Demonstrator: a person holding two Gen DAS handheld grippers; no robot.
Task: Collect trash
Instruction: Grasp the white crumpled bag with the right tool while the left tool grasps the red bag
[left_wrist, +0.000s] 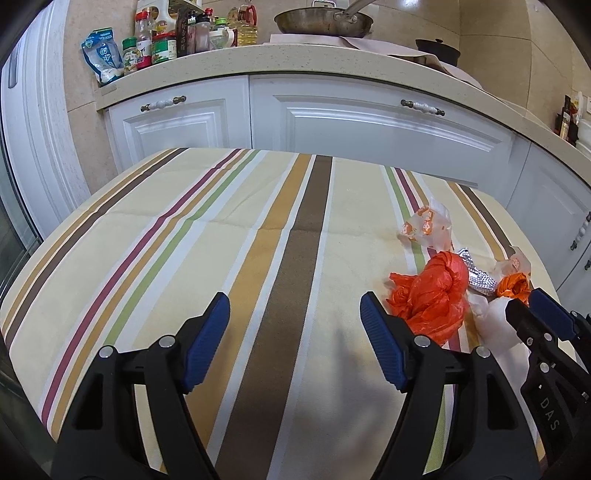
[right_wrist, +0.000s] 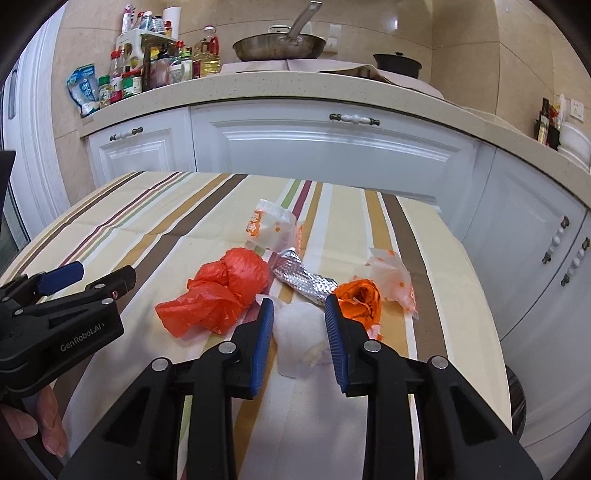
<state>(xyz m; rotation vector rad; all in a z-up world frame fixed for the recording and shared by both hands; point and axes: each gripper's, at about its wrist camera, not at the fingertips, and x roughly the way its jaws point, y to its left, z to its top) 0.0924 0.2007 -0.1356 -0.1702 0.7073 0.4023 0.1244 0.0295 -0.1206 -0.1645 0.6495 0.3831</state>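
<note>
I bracket the tissue (right_wrist: 299, 328) with my right gripper (right_wrist: 300, 345).
Its jaws straddle the wad without pinching; the left gripper (left_wrist: 295, 341) waits spread wide, red bag (left_wrist: 430, 291) just right of it.

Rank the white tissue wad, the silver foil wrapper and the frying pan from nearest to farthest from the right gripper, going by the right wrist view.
1. White tissue wad: right between the fingers of the right gripper, on the striped tablecloth.
2. Silver foil wrapper: just beyond the wad, mid-pile.
3. Frying pan: far back on the counter.
</note>
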